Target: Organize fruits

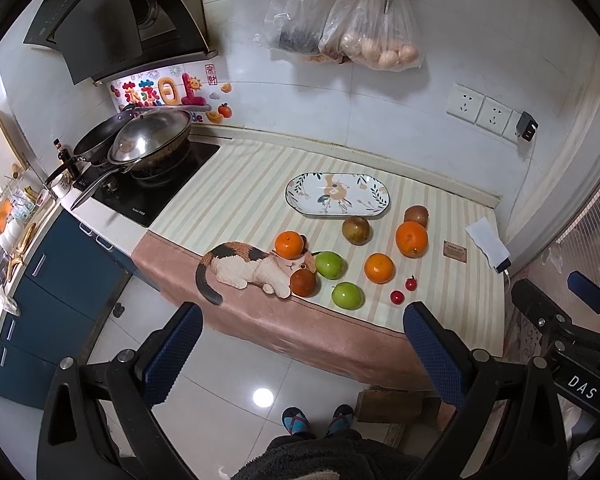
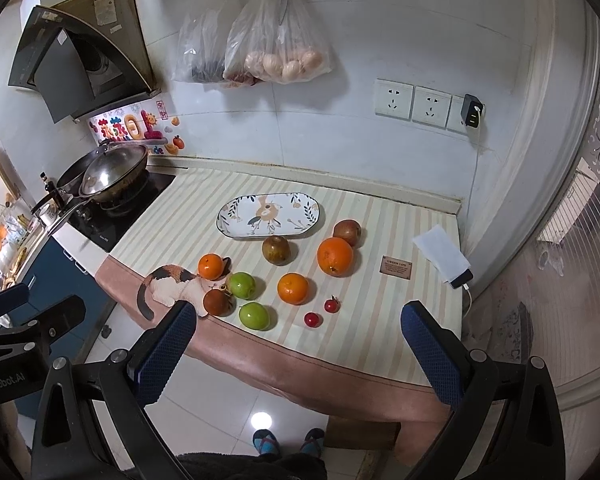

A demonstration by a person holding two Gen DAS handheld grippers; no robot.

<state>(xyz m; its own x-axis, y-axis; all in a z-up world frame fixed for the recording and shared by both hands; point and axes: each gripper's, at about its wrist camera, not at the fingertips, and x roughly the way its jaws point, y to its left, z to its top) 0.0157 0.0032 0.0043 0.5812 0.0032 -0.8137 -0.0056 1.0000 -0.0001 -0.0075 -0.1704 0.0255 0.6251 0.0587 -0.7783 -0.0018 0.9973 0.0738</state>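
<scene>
An empty oval patterned plate (image 1: 337, 198) (image 2: 269, 214) lies at the back of a striped cloth. In front of it lie several loose fruits: a big orange (image 1: 411, 239) (image 2: 335, 256), two smaller oranges (image 1: 379, 267) (image 1: 289, 243), two green apples (image 1: 330, 265) (image 1: 347, 295), brownish round fruits (image 1: 356, 230) (image 1: 416, 216) (image 1: 303, 283) and two small red fruits (image 1: 396, 296) (image 1: 411, 283). My left gripper (image 1: 302, 354) and right gripper (image 2: 298, 354) are both open and empty, held over the floor in front of the counter edge.
A ceramic cat figure (image 1: 252, 268) lies at the cloth's front left, touching fruits. A stove with pans (image 1: 140, 142) is to the left. A phone with a paper (image 1: 490, 246) sits at the right edge. Bags (image 1: 364, 36) and scissors hang on the wall.
</scene>
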